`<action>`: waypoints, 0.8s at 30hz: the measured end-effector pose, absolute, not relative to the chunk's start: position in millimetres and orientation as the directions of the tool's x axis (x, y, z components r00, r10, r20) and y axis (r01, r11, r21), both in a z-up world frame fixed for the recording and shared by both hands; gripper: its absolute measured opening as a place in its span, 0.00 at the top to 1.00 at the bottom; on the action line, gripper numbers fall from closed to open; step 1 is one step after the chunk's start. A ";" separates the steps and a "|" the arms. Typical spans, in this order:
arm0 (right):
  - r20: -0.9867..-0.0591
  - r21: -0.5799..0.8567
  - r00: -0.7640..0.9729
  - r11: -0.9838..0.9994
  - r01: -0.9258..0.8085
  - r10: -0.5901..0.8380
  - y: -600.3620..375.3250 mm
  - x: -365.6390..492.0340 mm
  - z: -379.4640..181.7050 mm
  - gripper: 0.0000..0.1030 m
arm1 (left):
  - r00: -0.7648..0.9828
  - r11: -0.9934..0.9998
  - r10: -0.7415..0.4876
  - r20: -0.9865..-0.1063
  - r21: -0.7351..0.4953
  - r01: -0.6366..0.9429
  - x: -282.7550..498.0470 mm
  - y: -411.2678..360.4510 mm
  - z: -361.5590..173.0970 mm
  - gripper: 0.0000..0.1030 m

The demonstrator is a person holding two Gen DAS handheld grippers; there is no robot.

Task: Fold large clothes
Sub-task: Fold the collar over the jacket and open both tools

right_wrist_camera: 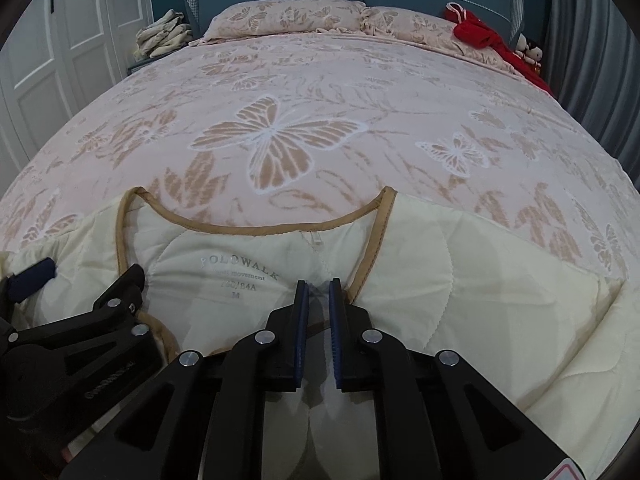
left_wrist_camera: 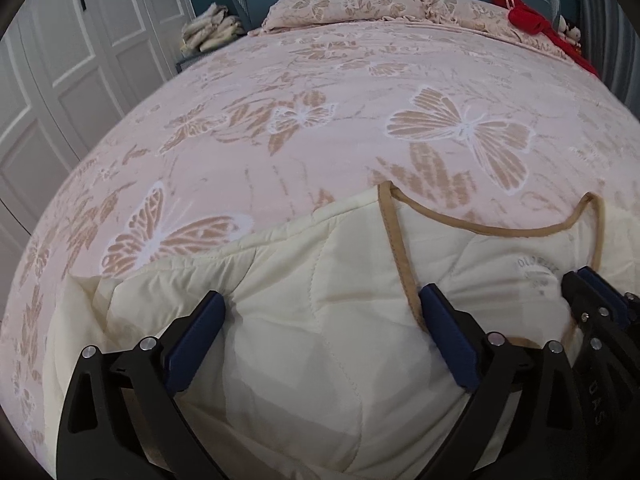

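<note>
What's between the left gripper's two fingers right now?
In the left wrist view, the left gripper stands wide open over the cream quilted jacket; only that fabric lies between its fingers, unpinched.

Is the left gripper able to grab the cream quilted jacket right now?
Probably yes: the left gripper is open right above the cream quilted jacket, with nothing in between.

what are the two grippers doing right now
Left gripper: open, holding nothing, above the cream quilted jacket.
Right gripper: nearly shut; whether it pinches the jacket cannot be told.
</note>
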State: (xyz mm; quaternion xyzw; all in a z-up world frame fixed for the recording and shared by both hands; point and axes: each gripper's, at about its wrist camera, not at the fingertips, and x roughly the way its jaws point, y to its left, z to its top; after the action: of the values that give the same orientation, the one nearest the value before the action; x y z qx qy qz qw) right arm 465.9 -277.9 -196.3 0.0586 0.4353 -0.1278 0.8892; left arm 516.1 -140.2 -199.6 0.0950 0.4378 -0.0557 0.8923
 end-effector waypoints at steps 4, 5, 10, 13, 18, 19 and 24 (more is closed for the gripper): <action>-0.698 0.185 0.711 0.937 0.296 -0.087 -295.0 395.4 -133.9 0.37 | 0.593 0.981 -0.144 -0.792 -0.037 0.189 470.0 -96.9 -156.3 0.08; -0.654 0.224 0.753 0.933 0.283 -0.071 -299.5 363.8 -116.1 0.28 | 0.590 0.974 -0.192 -0.785 -0.080 0.211 454.5 -86.0 -147.0 0.07; -0.629 0.193 0.767 0.930 0.314 -0.128 -319.6 202.7 -77.2 0.15 | 0.510 0.935 -0.323 -0.797 -0.187 0.301 341.6 3.8 -111.8 0.05; -0.712 0.129 0.674 0.907 0.402 -0.198 -334.5 98.1 -83.3 0.15 | 0.516 0.955 -0.261 -0.816 -0.138 0.264 277.8 62.3 -109.0 0.05; -0.828 0.165 0.526 0.813 0.559 -0.193 -355.1 -22.7 -118.1 0.15 | 0.451 0.982 -0.170 -0.876 -0.111 0.154 200.6 132.5 -136.9 0.05; -0.842 0.185 0.509 0.791 0.583 -0.179 -356.5 -39.2 -125.6 0.15 | 0.430 0.984 -0.166 -0.887 -0.123 0.126 193.4 140.3 -144.2 0.05; -0.847 0.324 0.528 0.722 0.611 -0.066 -355.2 -66.5 -152.4 0.15 | 0.358 0.960 -0.255 -0.898 -0.279 -0.016 165.6 171.6 -173.4 0.05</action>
State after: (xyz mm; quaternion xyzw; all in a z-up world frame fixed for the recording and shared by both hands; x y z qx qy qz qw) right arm -66.5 -355.2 -152.4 0.3100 0.4396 -0.2072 0.8171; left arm 165.6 171.6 -173.4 -0.1206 0.5618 -0.0732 0.8151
